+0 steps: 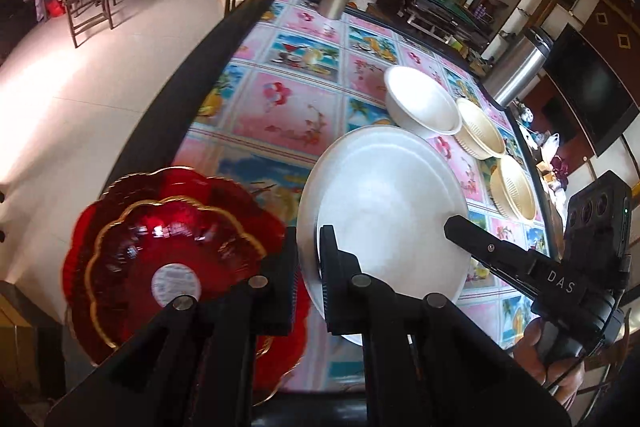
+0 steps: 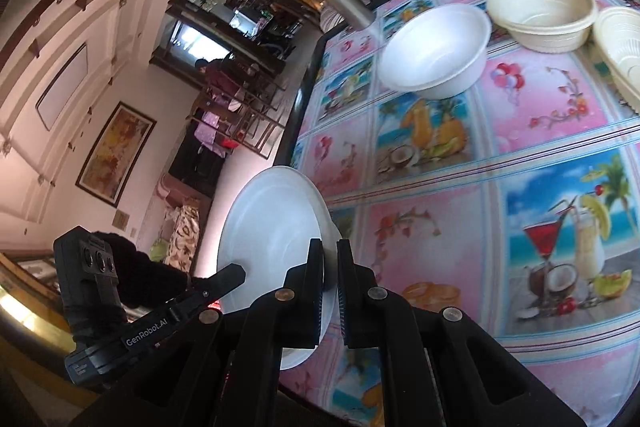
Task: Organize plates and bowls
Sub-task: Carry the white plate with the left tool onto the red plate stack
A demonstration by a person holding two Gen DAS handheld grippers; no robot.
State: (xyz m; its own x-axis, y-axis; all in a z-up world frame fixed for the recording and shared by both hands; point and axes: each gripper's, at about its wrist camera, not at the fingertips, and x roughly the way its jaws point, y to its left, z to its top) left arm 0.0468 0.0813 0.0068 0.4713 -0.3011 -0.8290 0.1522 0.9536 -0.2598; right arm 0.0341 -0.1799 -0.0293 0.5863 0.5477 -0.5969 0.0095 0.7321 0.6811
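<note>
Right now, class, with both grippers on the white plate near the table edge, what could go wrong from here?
1. Both the left gripper and the right gripper pinch the white plate by its rim; pulling apart could bend or crack it.
2. The plate hangs past the table edge; a slip may send it to the floor.
3. The red plates lie just beside it at the edge, so a swing could knock them off.

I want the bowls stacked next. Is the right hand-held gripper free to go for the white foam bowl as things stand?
Probably not yet: the right hand-held gripper is shut on the white foam plate. The path over the table to the white foam bowl looks open.
</note>
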